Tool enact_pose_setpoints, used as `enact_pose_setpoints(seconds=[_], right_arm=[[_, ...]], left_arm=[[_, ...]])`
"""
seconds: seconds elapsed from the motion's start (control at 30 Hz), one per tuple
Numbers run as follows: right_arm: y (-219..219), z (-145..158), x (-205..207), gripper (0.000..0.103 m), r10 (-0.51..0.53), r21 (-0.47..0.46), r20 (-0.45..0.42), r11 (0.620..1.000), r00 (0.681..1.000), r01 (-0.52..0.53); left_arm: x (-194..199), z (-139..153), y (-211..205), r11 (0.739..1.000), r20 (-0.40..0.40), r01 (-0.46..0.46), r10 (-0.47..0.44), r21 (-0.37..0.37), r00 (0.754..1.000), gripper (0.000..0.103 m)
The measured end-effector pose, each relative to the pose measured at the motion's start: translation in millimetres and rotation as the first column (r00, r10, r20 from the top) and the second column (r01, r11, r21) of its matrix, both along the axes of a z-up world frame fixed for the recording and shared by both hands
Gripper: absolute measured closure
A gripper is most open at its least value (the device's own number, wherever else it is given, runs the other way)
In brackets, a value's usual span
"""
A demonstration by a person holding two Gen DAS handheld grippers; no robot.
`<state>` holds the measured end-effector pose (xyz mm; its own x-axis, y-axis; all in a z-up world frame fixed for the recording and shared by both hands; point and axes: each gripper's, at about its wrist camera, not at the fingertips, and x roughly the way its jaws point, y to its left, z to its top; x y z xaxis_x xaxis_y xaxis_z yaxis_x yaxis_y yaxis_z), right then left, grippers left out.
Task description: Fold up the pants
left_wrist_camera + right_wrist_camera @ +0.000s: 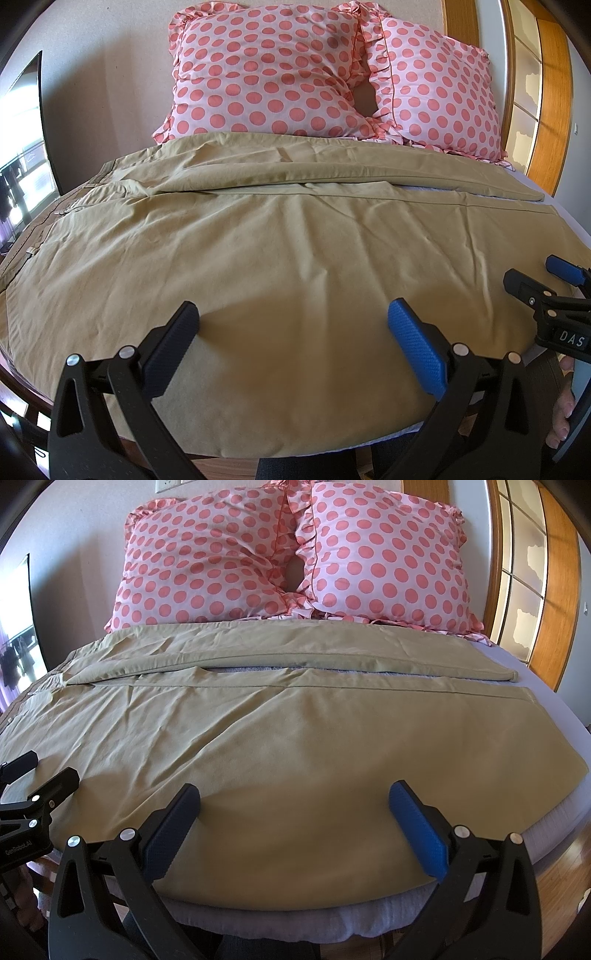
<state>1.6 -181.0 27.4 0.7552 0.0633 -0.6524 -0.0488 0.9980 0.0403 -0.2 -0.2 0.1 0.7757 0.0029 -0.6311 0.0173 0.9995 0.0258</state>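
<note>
The left gripper (293,321) hangs just above the near edge of the khaki pants (280,236), its two fingers spread wide with only bare cloth between them; one pad is black (173,343), the other blue (417,347). Whether the pads touch the fabric cannot be told. To its right, in the left wrist view, the right gripper (535,278) shows at the frame's edge, over the right part of the near trouser leg.

The right gripper (295,801) is likewise spread wide and holds nothing, poised over the near hem side of the same leg, with the left gripper (40,771) visible at the far left of its view, its fingers a little parted.

The pants lie flat across the bed (554,672), waistband at the left and leg ends at the right. The near leg spreads broad and slightly creased toward the near edge of the mattress. The far leg runs beside it, nearly parallel, with a narrow strip of pale sheet showing between the two legs toward the right.

Beyond the far leg, two pink pillows with coral dots (210,557) (388,557) lean side by side against the wall, their ruffled edges touching. A wood-framed paned door (524,572) stands at the right, and a bright window (18,147) at the left.
</note>
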Motion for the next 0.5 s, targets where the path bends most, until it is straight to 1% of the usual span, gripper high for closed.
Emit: enact_pose_setpoints(seconds=[0.3,0.43,0.5], right_arm=[[-1.4,-0.5,-3.9,0.001,-0.002,0.0,0.028,1.0,1.0,0.002],[-1.4,-1.0,-4.1,0.001,-0.001,-0.001,0.028,1.0,1.0,0.001],[-2.9,0.6,-0.5,0.001,0.008,0.003,0.003,1.0,1.0,-0.008]], left_arm=[[0.0,0.0,0.0,1.0,0.001,0.0,0.0,0.0,1.0,0.002],[0.0,0.0,0.0,1.0,0.001,0.0,0.0,0.0,1.0,0.002],[0.1,0.2,0.3,1.0,0.0,0.003,-0.003,0.0,1.0,0.002]])
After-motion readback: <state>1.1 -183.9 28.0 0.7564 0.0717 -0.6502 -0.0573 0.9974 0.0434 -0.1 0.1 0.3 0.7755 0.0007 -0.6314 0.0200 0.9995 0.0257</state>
